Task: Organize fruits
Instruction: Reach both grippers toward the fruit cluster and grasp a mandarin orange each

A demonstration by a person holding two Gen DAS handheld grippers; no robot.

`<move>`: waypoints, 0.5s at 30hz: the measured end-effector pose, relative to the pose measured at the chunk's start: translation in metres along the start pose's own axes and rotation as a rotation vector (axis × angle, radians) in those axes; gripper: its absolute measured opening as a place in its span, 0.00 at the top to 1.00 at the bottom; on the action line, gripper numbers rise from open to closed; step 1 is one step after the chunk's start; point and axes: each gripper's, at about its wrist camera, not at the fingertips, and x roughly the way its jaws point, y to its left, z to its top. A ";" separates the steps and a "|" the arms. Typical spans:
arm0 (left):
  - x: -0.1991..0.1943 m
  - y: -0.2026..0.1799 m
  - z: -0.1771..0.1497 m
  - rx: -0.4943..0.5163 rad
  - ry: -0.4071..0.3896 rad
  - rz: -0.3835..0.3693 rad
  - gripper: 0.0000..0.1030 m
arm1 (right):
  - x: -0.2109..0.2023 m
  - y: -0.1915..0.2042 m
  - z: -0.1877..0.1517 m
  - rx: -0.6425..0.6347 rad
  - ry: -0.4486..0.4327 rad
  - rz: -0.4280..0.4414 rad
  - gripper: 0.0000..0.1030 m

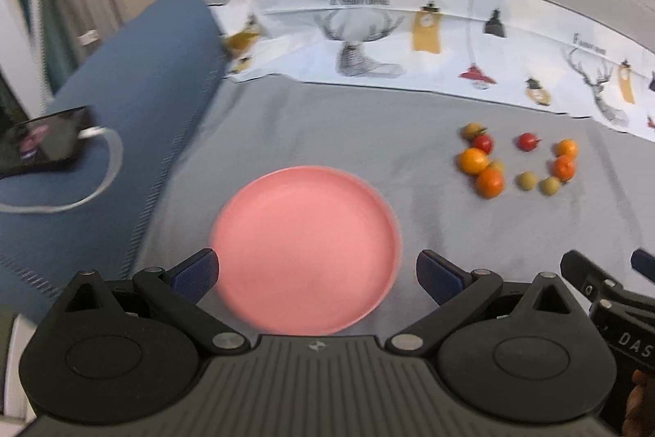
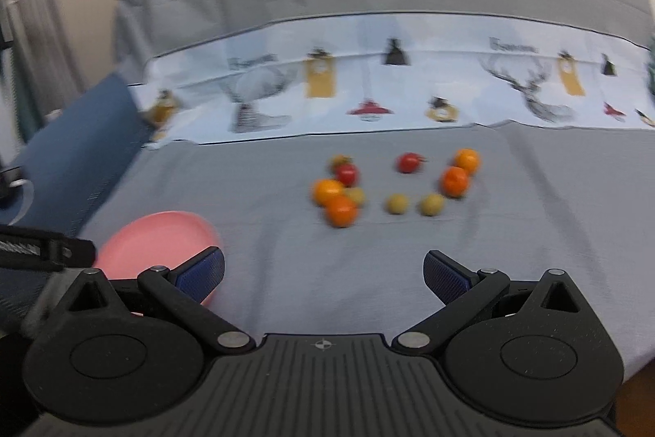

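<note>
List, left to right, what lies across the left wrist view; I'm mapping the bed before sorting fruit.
Black phone with white cable → round pink plastic plate → cluster of small orange, red and yellow-green fruits, all on the grey bedsheet.

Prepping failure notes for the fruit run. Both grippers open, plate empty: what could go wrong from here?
1. The left cluster of fruits sits packed and touching; closing on one could nudge its neighbours and send them rolling.
2. The surface is soft grey bedding, so the pink plate may tilt when loaded and round fruit could roll off.
3. The right gripper is near the plate's edge in the right wrist view and could clip it.
</note>
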 end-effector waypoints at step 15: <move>0.170 -0.111 0.043 0.099 0.183 -0.173 0.00 | 0.135 -0.110 0.014 0.039 0.066 -0.251 0.01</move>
